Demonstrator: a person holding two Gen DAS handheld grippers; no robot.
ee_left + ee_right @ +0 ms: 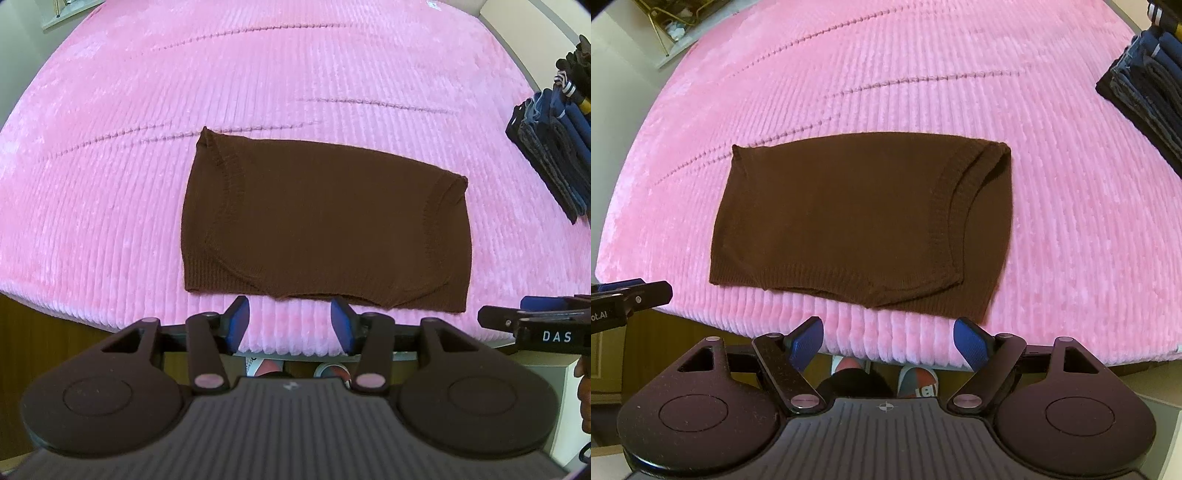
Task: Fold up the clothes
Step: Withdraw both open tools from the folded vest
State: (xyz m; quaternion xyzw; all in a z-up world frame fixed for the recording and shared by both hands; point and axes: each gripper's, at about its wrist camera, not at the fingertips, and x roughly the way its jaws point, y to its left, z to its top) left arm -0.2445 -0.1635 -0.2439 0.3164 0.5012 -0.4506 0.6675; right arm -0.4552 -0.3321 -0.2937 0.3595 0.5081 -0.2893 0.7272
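From my left wrist, the brown sweater (325,221) lies folded in a rectangle near the front edge of the pink bed (110,147); my left gripper (291,323) hangs released just short of its hem, nothing between the fingers. From my right wrist, my right gripper (888,343) gapes wide and empty. I judge one fold done; next comes regrasping an edge, or moving the sweater toward the stacked clothes (1145,85).
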